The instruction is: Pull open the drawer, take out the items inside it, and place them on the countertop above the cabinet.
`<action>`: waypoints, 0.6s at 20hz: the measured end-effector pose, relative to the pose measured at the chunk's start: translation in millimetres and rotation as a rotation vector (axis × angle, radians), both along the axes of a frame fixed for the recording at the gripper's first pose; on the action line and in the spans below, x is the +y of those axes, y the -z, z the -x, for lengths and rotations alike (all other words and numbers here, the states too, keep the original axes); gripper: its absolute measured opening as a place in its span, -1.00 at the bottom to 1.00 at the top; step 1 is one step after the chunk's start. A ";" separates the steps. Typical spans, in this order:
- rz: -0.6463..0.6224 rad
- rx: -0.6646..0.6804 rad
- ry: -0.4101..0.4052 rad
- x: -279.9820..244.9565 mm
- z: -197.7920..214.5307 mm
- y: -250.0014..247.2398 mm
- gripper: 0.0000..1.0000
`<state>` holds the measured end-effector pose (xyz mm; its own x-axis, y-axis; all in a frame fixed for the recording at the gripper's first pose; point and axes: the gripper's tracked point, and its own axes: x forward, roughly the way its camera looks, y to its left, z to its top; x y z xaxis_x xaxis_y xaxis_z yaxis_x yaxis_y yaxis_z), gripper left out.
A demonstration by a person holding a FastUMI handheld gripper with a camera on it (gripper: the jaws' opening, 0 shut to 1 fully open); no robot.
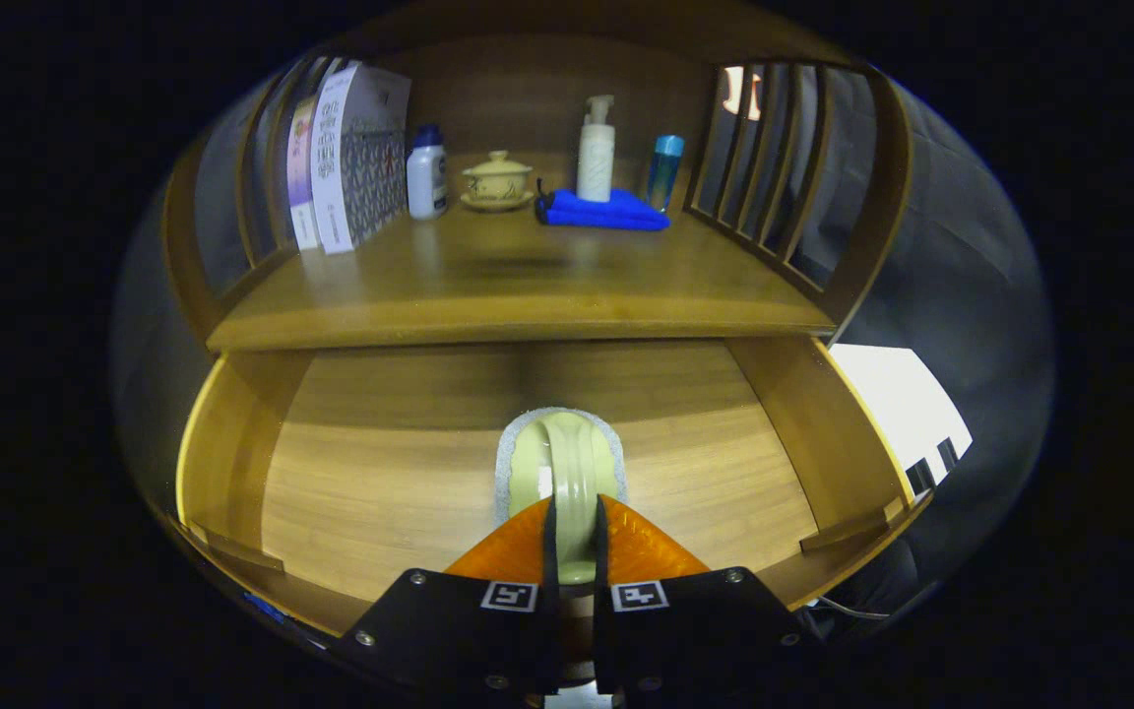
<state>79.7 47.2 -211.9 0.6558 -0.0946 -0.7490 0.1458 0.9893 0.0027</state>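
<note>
While the drawer (528, 463) stands open, my gripper (575, 517) pinches both fingers onto the green brush (567, 463) handle inside it.

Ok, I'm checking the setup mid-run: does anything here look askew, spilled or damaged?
Nothing stands out. The drawer is open and the claw is shut on the handle of a pale green brush lying in it. The countertop items stand upright, and the blue cloth lies folded.
</note>
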 end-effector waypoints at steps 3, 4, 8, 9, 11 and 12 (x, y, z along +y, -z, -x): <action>-0.012 -0.084 0.015 -7.7 -2.8 -27.6 -0.74; -0.015 -0.115 0.021 -9.6 -5.4 -36.4 -0.74; -0.030 -0.194 0.038 -17.4 -12.9 -64.7 -0.74; -0.029 -0.206 0.039 -19.1 -15.8 -70.3 -0.74; -0.026 -0.235 0.041 -22.0 -22.2 -82.1 -0.74; -0.027 -0.256 0.039 -22.4 -26.4 -88.7 -0.74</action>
